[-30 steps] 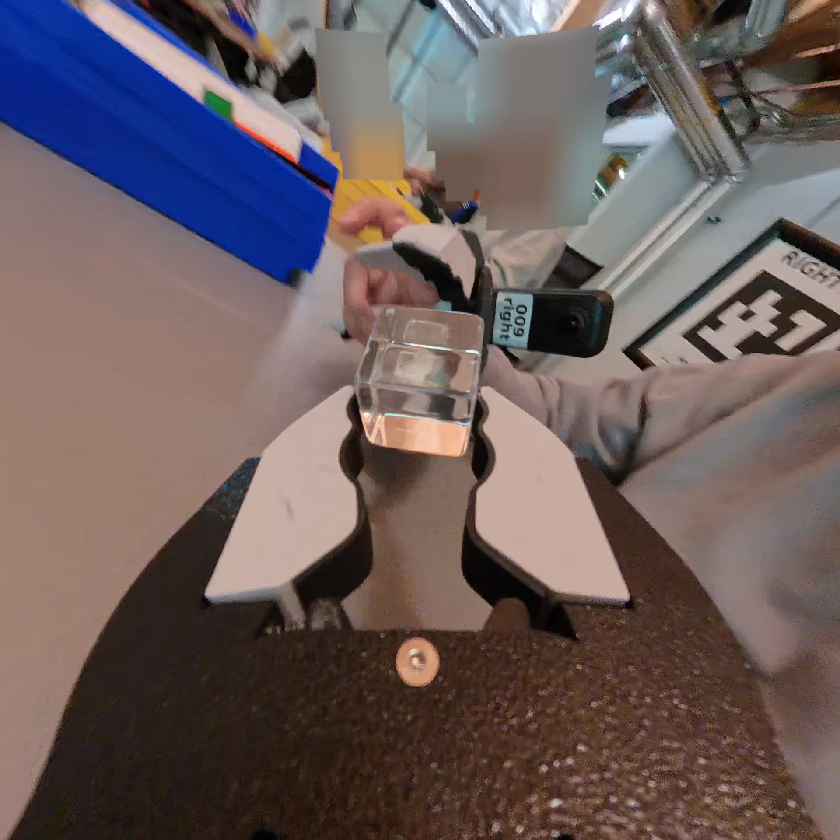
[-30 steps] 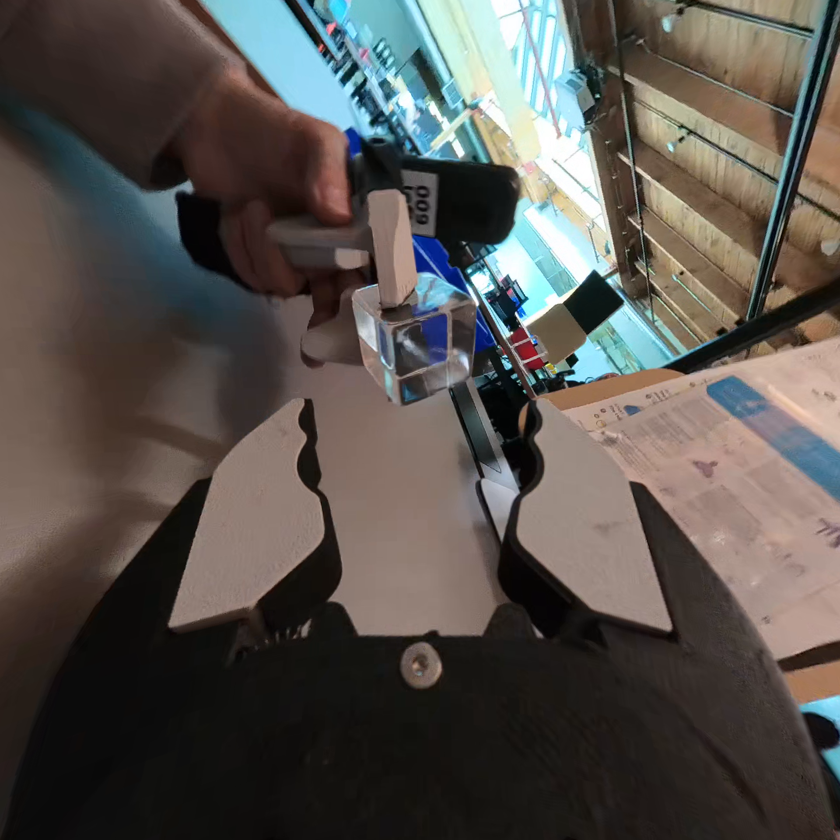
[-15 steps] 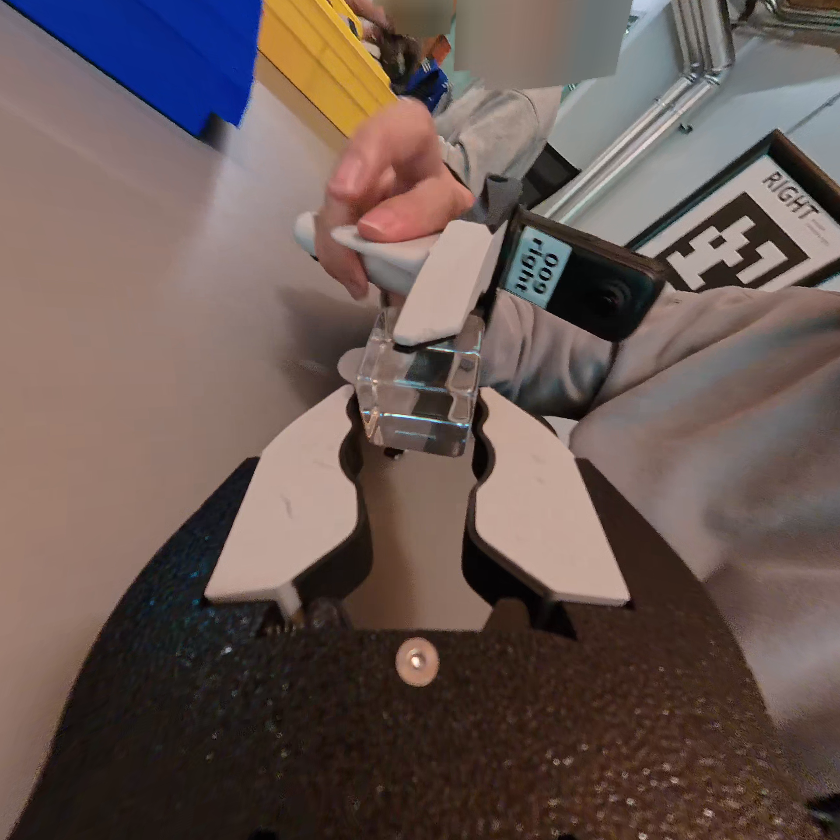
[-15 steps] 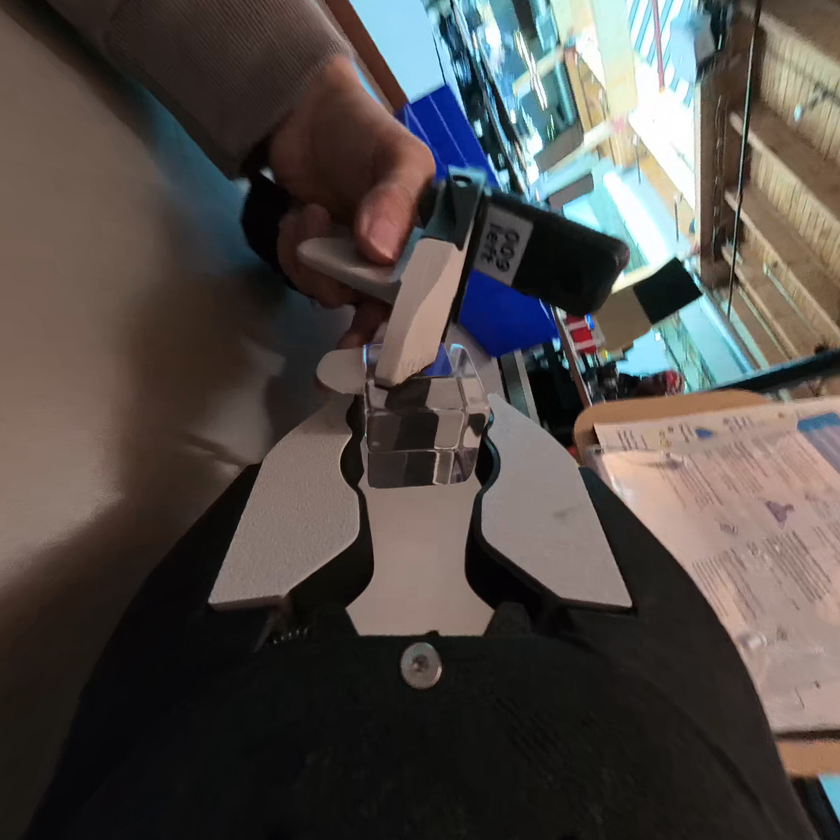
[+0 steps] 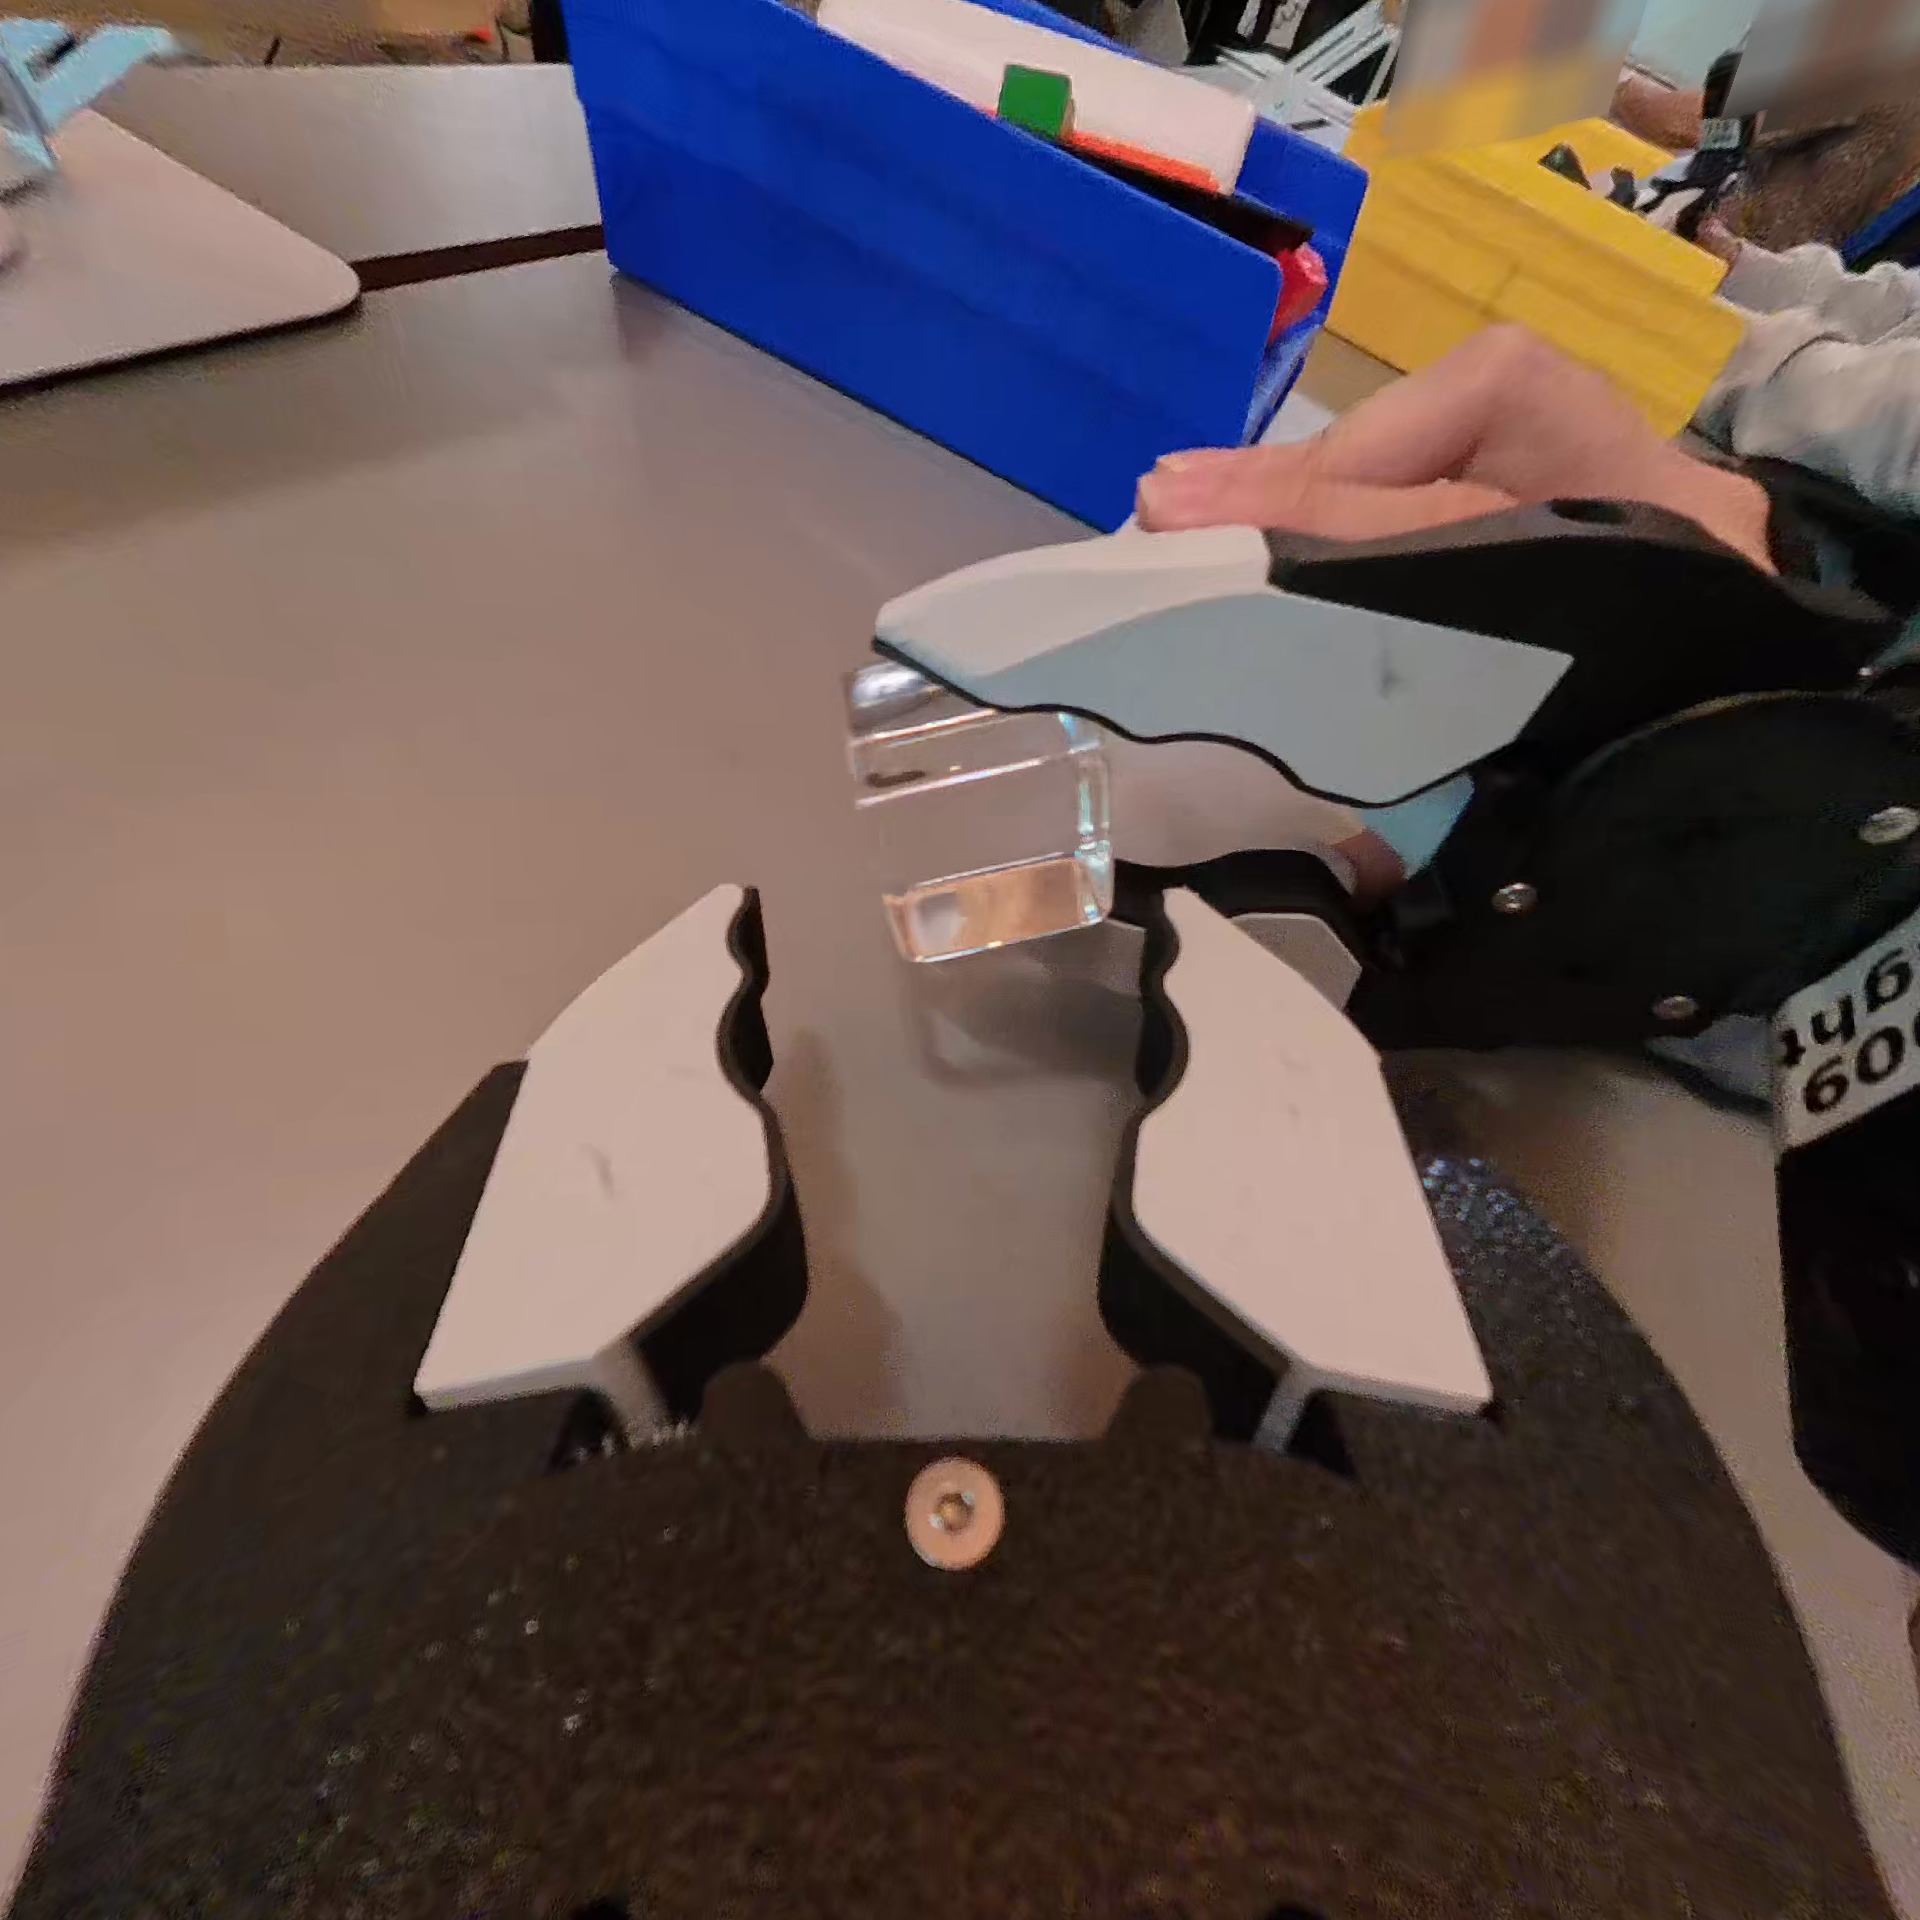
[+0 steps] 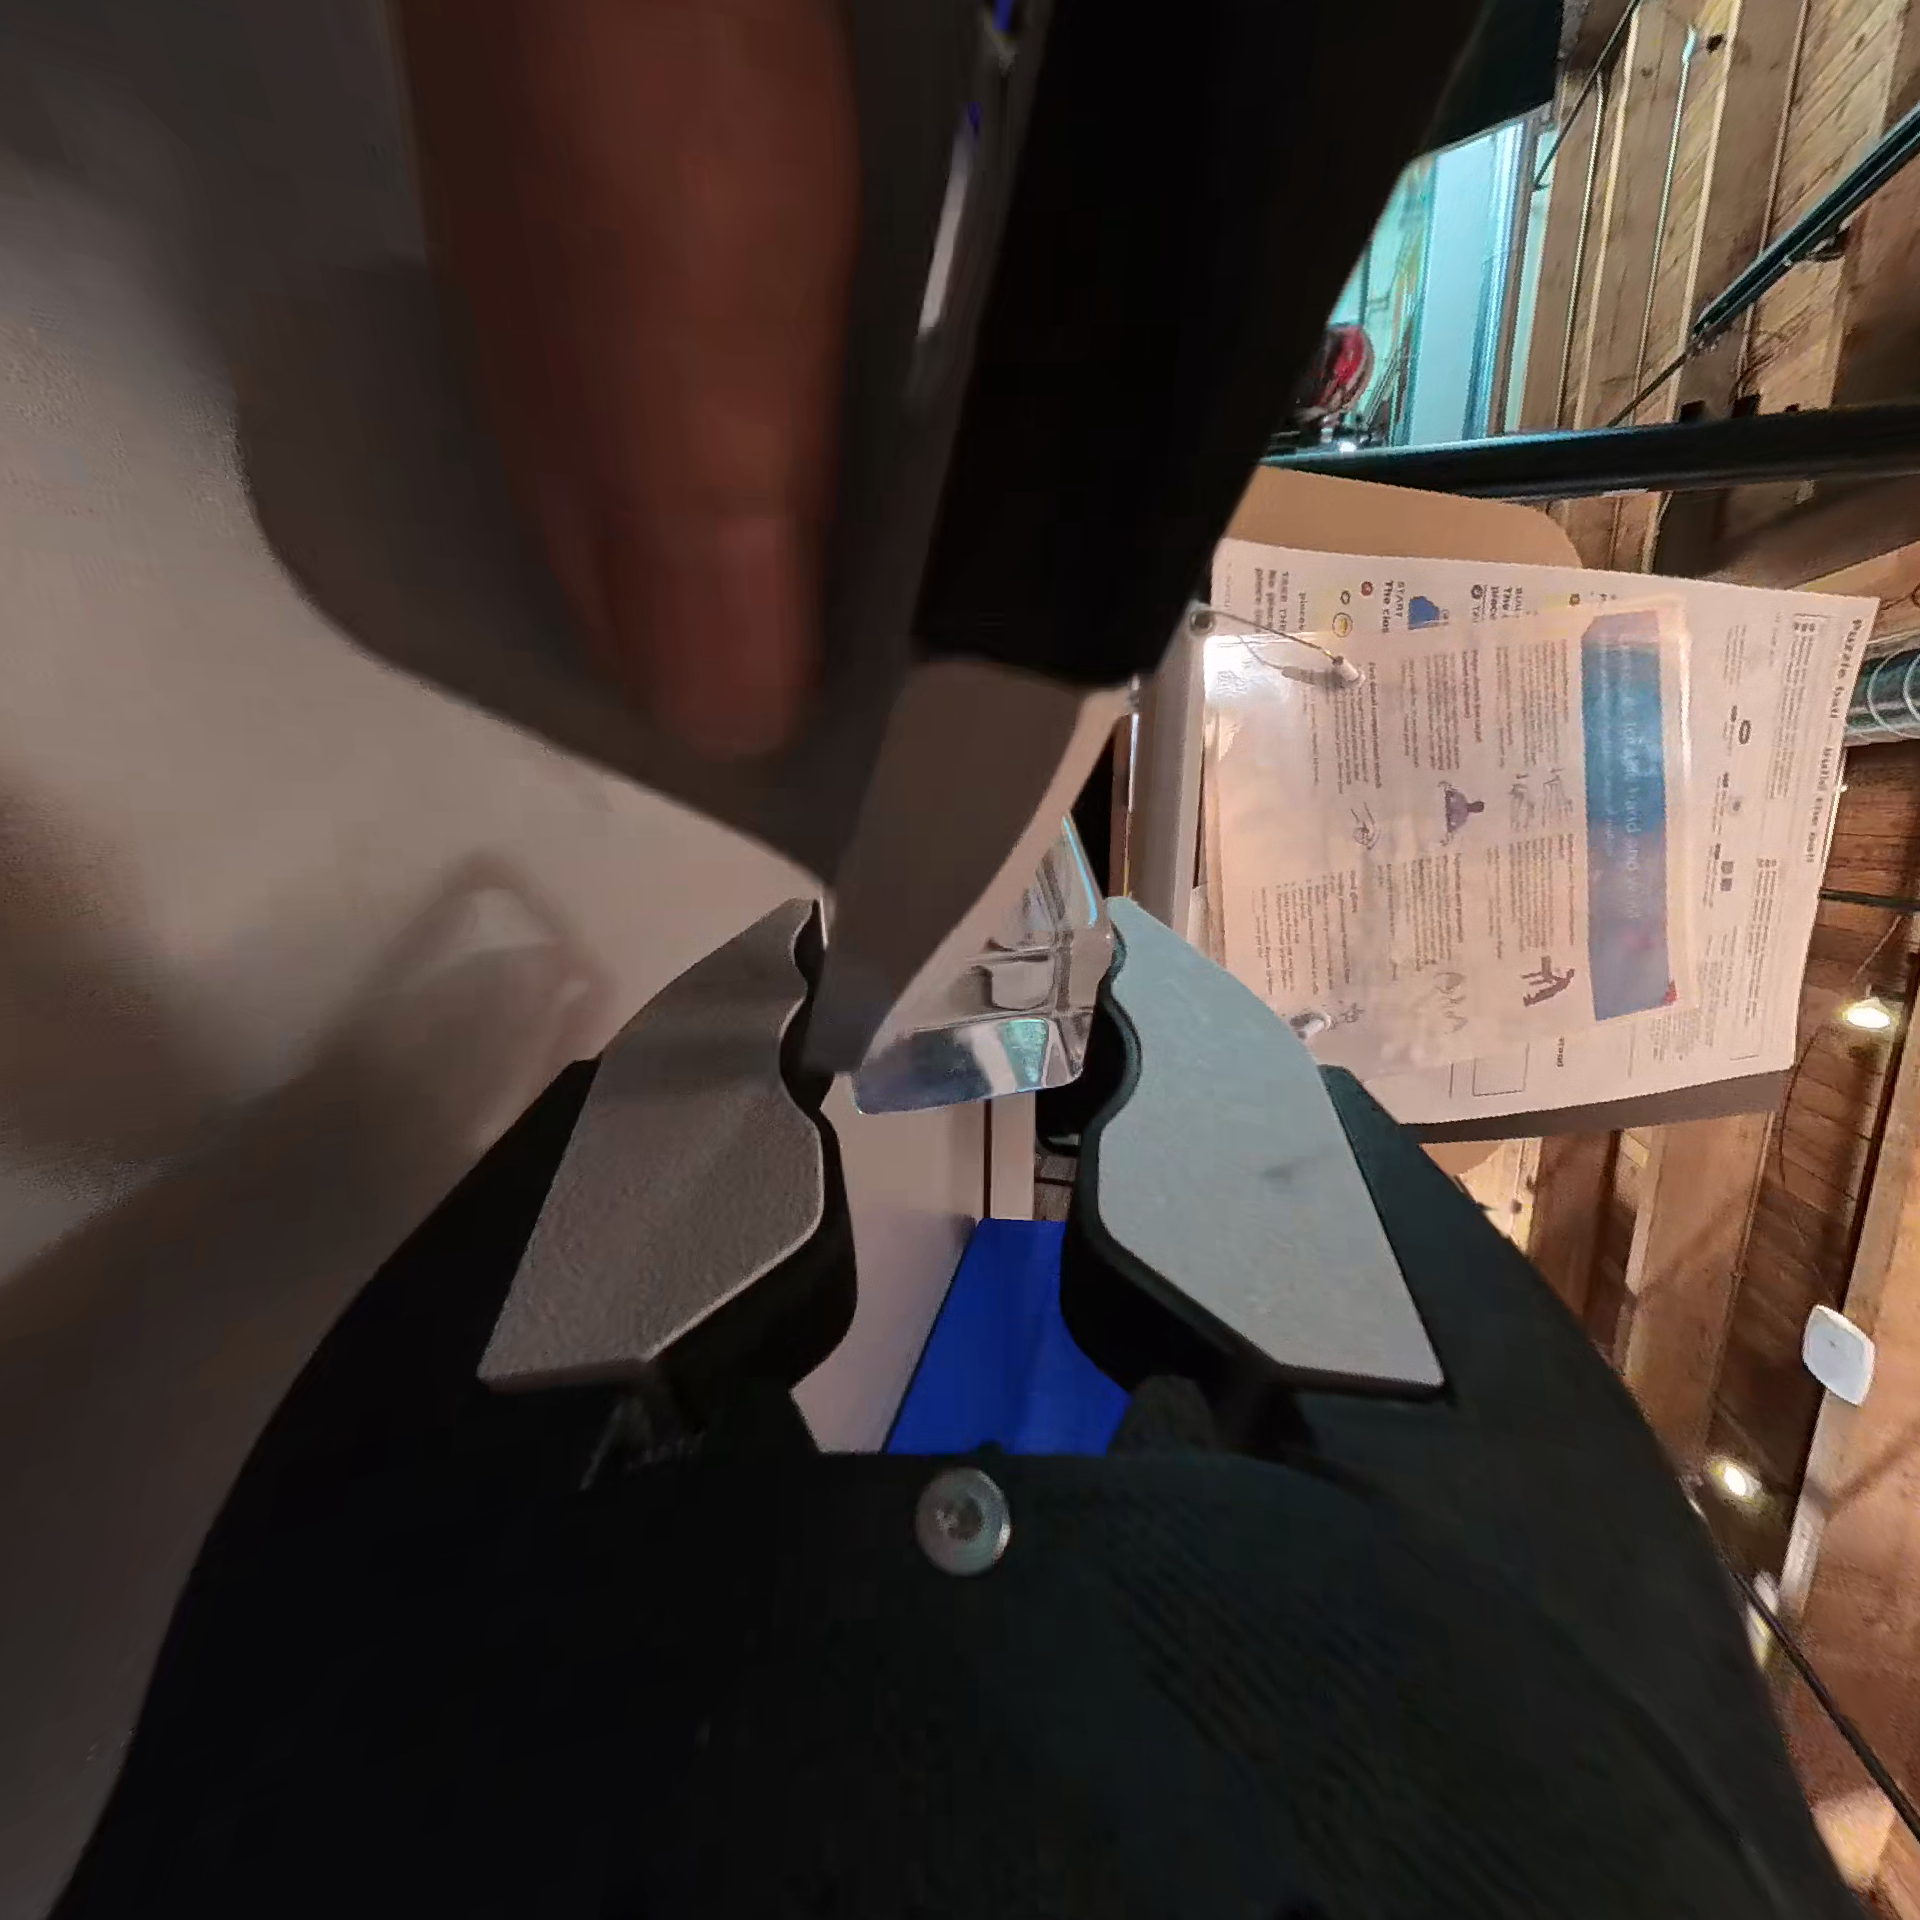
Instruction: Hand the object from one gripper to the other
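Nearest, left gripper (image 5: 951, 935): jaws spread, nothing between them, fingertips just short of the clear cube (image 5: 982, 821); half a second ago those fingers were pinching that cube, so the release has happened. Next, clear cube: transparent block, held off the table (image 5: 416, 623), just beyond and slightly right of the left fingertips. Next, right gripper (image 6: 956, 997): enters the left wrist view from the right, one grey finger over the cube and one under it; in its own view the cube sits clamped between its tips, with a left-gripper finger crossing close in front. Judged status: the handover is essentially done, the cube now carried by the right gripper alone; only drawing the two apart remains. Beyond, a hand (image 5: 1455, 457) on the right gripper. Farther, blue bin (image 5: 935, 260) with a yellow bin (image 5: 1507, 260) beside it at the table's far side.
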`<state>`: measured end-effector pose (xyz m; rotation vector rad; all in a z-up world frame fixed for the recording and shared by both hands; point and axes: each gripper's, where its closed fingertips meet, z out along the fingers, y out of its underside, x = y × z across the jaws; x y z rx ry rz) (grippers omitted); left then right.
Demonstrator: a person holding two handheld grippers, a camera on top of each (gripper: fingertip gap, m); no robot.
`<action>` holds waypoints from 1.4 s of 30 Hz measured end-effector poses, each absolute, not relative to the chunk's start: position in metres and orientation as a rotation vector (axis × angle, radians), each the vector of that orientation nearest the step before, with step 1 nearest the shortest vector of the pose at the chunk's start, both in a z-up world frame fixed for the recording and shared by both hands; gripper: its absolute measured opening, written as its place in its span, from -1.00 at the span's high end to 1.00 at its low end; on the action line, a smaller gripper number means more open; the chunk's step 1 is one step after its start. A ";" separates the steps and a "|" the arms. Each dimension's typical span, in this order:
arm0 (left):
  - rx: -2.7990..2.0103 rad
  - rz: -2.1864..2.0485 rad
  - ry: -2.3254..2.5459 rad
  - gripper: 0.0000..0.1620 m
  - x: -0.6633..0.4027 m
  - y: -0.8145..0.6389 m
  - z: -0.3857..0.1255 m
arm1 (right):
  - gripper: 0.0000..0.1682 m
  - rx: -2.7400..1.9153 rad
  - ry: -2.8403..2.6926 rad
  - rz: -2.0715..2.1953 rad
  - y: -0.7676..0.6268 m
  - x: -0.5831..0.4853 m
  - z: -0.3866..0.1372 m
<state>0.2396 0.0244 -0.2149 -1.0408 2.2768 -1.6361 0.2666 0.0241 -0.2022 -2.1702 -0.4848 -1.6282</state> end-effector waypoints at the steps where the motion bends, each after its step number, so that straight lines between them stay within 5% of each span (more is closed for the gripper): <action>1: -1.032 -1.655 2.282 0.21 0.237 0.020 -0.216 | 0.44 -2.176 -0.497 -1.622 0.025 0.266 -0.204; 16: -1.016 -1.819 2.303 0.47 0.233 0.019 -0.208 | 0.46 -2.119 -0.485 -1.382 0.035 0.253 -0.208; 21: -0.737 -2.131 2.332 0.47 0.215 0.021 -0.180 | 0.15 -1.821 -0.139 -0.451 0.041 0.214 -0.176; 25: -0.582 -2.392 2.351 0.47 0.198 0.028 -0.165 | 0.28 -1.589 0.029 0.105 0.035 0.198 -0.147; 35: -0.393 -2.348 2.356 0.47 0.187 0.030 -0.159 | 0.47 -1.533 0.069 0.169 0.041 0.194 -0.149; 39: -0.591 -2.185 2.008 0.50 0.224 0.041 -0.148 | 0.47 -1.477 0.304 0.002 0.036 0.231 -0.147; 42: -0.617 -1.926 1.826 0.17 0.239 0.044 -0.146 | 0.47 -1.393 0.499 -0.058 0.027 0.254 -0.150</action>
